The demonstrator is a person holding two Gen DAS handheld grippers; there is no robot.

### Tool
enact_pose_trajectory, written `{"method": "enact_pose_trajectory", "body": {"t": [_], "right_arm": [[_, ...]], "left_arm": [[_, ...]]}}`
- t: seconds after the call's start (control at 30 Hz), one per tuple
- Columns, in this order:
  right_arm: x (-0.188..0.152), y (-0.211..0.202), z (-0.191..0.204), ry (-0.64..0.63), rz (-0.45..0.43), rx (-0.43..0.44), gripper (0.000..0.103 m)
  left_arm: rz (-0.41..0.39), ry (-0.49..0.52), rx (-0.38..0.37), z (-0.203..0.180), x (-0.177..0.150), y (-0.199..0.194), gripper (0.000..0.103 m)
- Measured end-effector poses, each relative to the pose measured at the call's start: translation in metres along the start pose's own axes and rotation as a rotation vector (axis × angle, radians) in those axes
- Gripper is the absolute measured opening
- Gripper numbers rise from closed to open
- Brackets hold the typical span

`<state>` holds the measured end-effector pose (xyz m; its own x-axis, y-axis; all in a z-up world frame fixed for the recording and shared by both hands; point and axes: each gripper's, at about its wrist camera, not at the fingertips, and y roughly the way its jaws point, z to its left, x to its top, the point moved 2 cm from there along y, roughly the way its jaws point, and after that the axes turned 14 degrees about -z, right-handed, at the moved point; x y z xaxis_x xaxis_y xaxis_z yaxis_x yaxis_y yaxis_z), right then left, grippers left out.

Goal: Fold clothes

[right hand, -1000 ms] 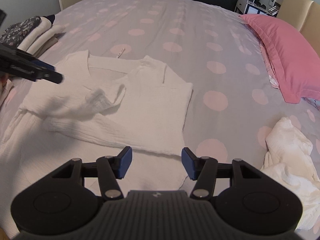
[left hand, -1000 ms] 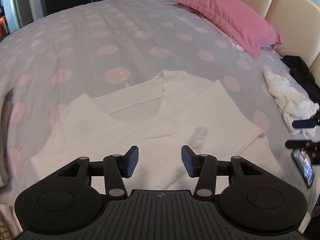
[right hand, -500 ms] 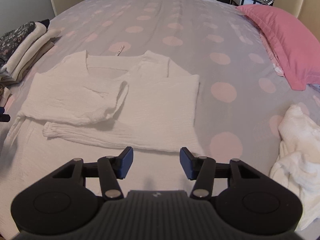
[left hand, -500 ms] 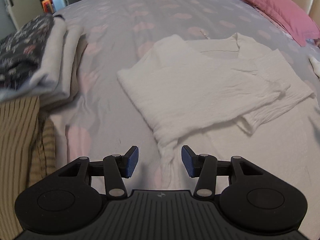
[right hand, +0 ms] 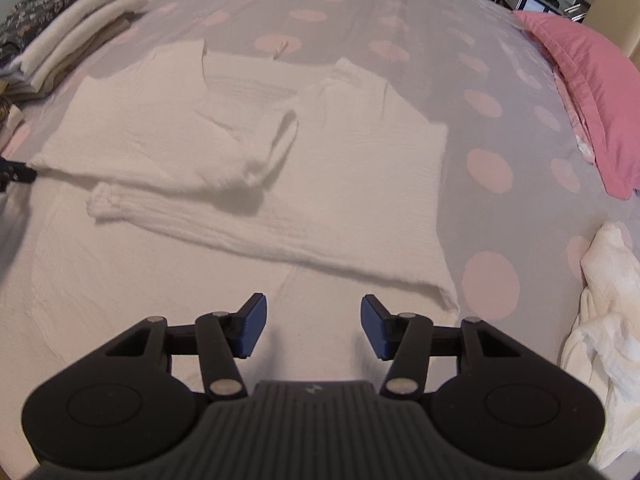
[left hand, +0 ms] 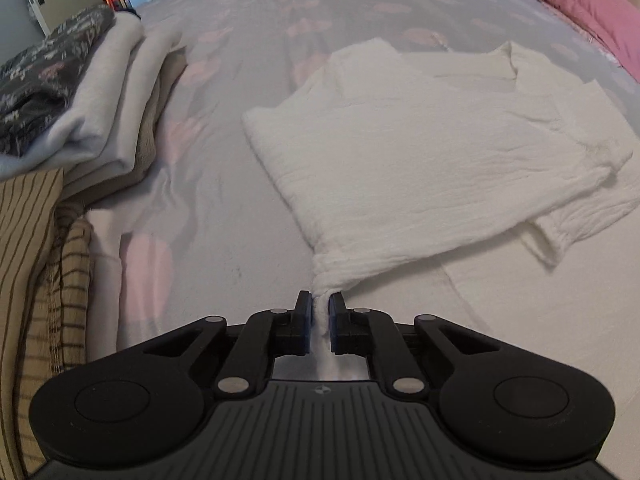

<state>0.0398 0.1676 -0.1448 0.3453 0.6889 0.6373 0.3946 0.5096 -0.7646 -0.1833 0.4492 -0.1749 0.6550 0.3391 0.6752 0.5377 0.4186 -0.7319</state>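
A white crinkled garment [left hand: 432,152] [right hand: 256,168] lies spread on the bed, both sleeves folded across its front. My left gripper [left hand: 320,312] is shut on a bunched corner of the garment's left side, the cloth pinched between its fingers. In the right wrist view that gripper's tip [right hand: 16,172] shows at the far left edge, at the garment's corner. My right gripper [right hand: 312,328] hovers open over the lower part of the garment, nothing between its blue pads [right hand: 252,328].
A stack of folded clothes [left hand: 80,112] [right hand: 60,32] sits at the left of the bed, with striped fabric [left hand: 36,272] below it. A pink pillow [right hand: 584,76] lies far right. A crumpled white cloth [right hand: 604,320] rests near right. The bedspread [right hand: 360,8] is grey with pink dots.
My left gripper swung to the garment's left side and closed on its bunched corner. The right gripper came lower and closer to the garment, still open.
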Motion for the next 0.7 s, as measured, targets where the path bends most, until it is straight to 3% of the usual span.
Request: {"method": "enact_pose_trajectory", "body": {"t": [0.23, 0.4, 0.7], "right_arm": [[-0.029, 0.018, -0.013, 0.034, 0.115, 0.003, 0.056], [-0.041, 0.011, -0.015, 0.037, 0.131, 0.021, 0.058], [-0.068, -0.008, -0.014, 0.025, 0.142, 0.069, 0.064]], "left_arm": [[0.009, 0.002, 0.011, -0.008, -0.005, -0.004, 0.012], [0.046, -0.065, 0.002, -0.003, -0.015, -0.020, 0.048], [0.087, -0.158, -0.017, 0.005, -0.048, -0.059, 0.049]]}}
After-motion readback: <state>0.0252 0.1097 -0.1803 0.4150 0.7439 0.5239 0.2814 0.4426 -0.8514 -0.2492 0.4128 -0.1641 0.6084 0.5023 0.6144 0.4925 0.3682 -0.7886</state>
